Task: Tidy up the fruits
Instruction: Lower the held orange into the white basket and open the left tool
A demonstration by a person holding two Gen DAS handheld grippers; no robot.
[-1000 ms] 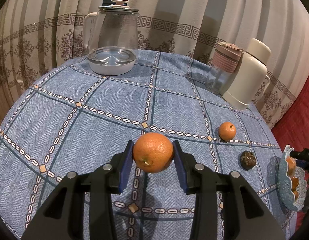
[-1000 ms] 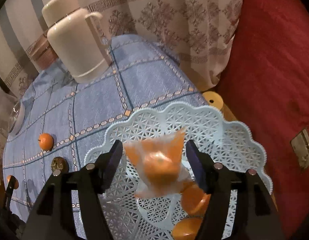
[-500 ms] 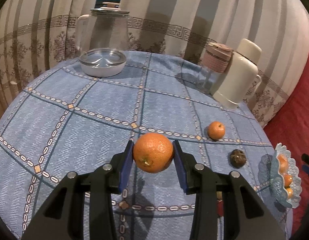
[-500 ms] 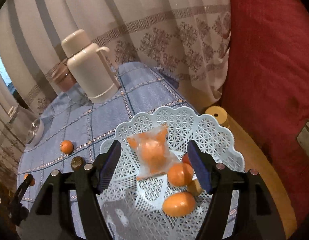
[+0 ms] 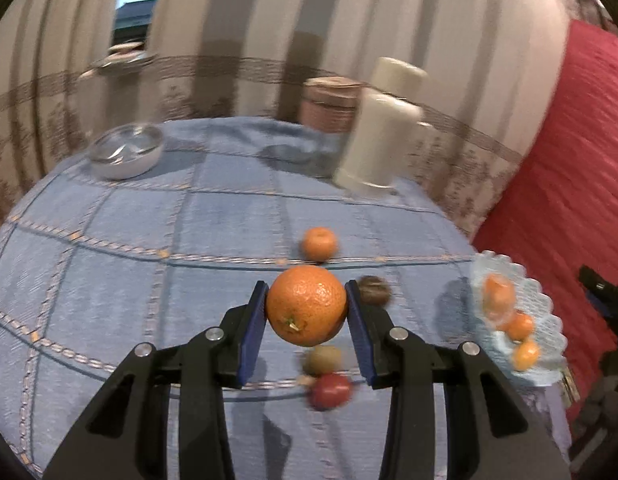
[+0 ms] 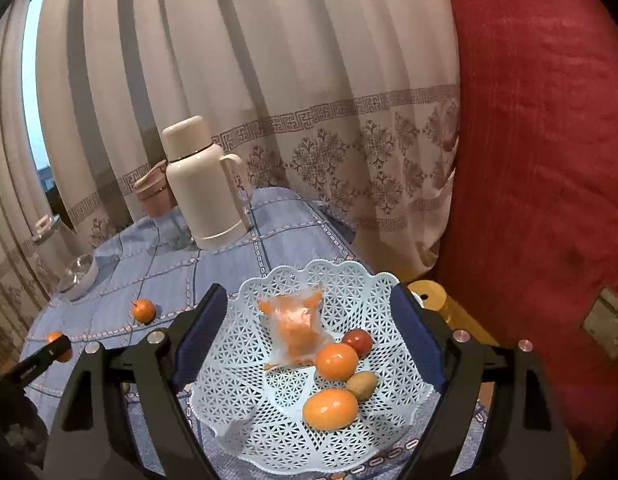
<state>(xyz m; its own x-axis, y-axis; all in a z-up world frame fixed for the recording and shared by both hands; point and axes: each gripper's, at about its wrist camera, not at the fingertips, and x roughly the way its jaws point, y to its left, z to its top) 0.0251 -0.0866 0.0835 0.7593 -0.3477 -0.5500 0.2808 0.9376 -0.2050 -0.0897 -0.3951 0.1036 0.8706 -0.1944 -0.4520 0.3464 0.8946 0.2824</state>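
Observation:
My left gripper point(image 5: 306, 308) is shut on a large orange point(image 5: 306, 306), held above the blue checked tablecloth. On the cloth lie a small tangerine point(image 5: 319, 243), a dark brown fruit point(image 5: 374, 289), a kiwi point(image 5: 322, 360) and a red fruit point(image 5: 330, 391). The pale blue lattice basket point(image 6: 245, 400) stands at the table's right edge. It holds a bagged orange point(image 6: 295, 324), two oranges point(image 6: 336, 361), a red fruit point(image 6: 359, 342) and a kiwi point(image 6: 362, 385). My right gripper point(image 6: 307, 300) hovers over the basket, jaws opening wide, pressing on nothing.
A cream thermos point(image 6: 205, 188), a pink-lidded bottle point(image 5: 329, 104) and a glass kettle point(image 5: 125, 152) stand along the table's far side before a curtain. A red cushion point(image 6: 549, 160) rises to the right of the basket. A round wooden stool top point(image 6: 427, 294) shows below the edge.
The right gripper let go of the bagged orange, which now lies in the basket, then drew back and up with wider jaws. The left gripper carried the large orange rightward, nearer the basket.

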